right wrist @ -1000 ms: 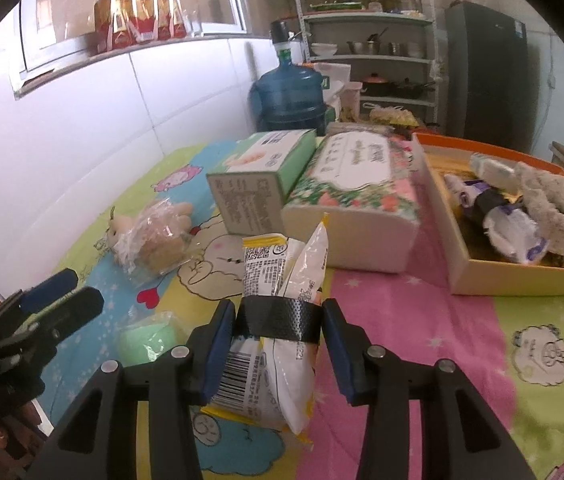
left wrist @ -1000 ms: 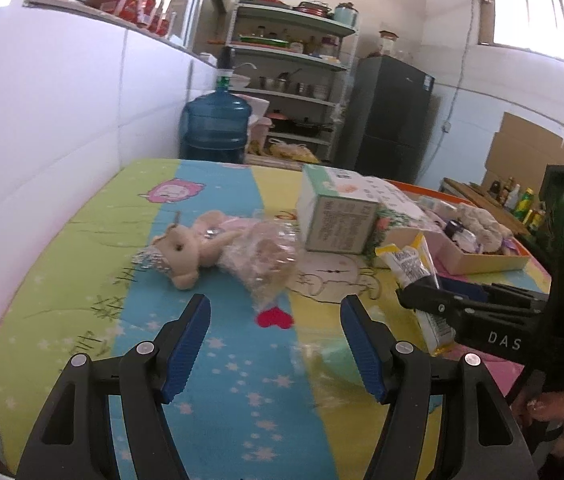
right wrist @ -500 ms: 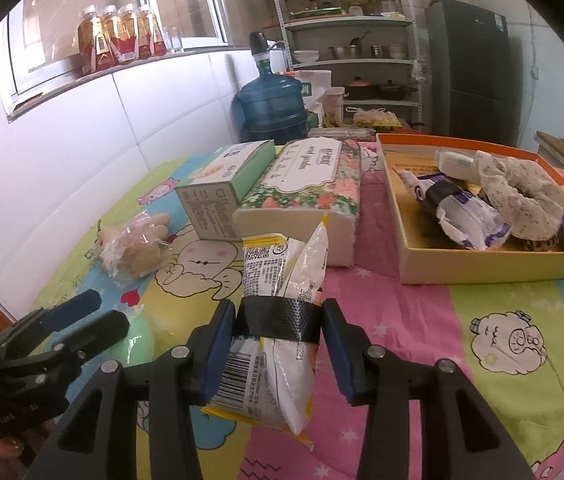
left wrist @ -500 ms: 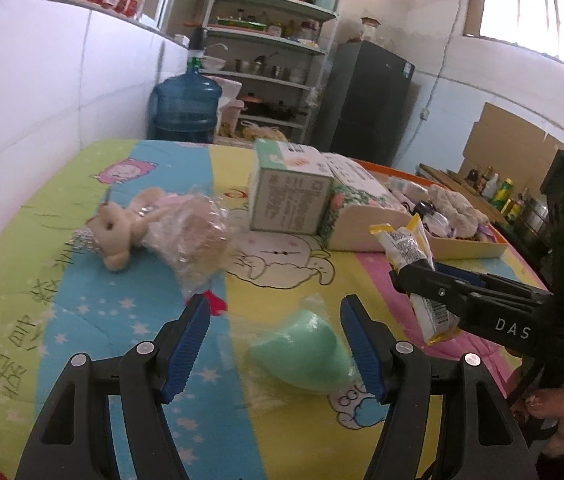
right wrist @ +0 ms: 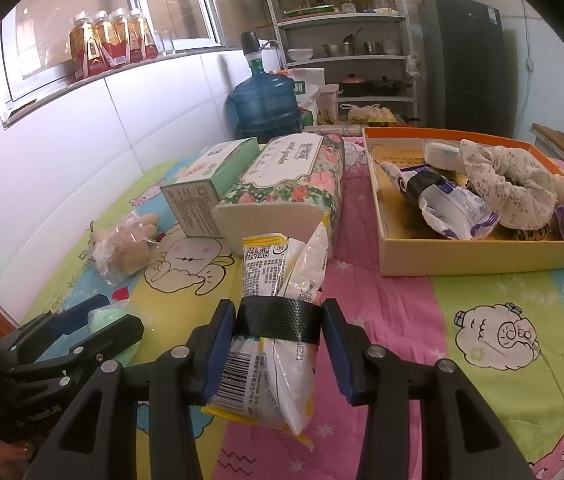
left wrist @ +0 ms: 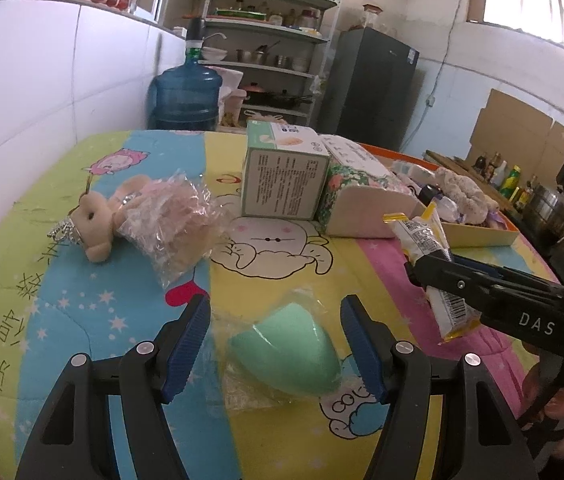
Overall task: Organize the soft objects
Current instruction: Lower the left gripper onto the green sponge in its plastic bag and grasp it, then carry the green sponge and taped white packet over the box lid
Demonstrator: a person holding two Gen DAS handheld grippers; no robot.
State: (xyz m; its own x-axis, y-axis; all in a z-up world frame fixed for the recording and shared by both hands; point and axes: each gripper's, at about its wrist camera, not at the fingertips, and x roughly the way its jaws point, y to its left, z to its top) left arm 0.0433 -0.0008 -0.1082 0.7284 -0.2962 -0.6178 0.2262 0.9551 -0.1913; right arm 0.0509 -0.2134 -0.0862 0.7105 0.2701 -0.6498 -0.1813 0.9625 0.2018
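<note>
So the left gripper [left wrist: 276,336] is wide open with the green sponge [left wrist: 286,354] sitting right between its blue pads, still in its clear wrapper, nothing touching it yet. The sponge lies on the cartoon sheet [left wrist: 94,320] near the front edge, toward the left side. It's a wedge, pointy end aimed away from the gripper and long axis roughly along the fingers, so the pads look set to squeeze its flat sides. Left hand is clearly the nearer one.

The right gripper [right wrist: 278,334] is clamped on a banded snack packet [right wrist: 278,280], held above the sheet, with the orange tray [right wrist: 482,254] ahead near the far right corner.

Compared with a second ago: back then the sponge was barely visible in the left wrist view, and now the gripper has slid in to straddle it. The bagged teddy [left wrist: 142,220] sits further off to the left.
</note>
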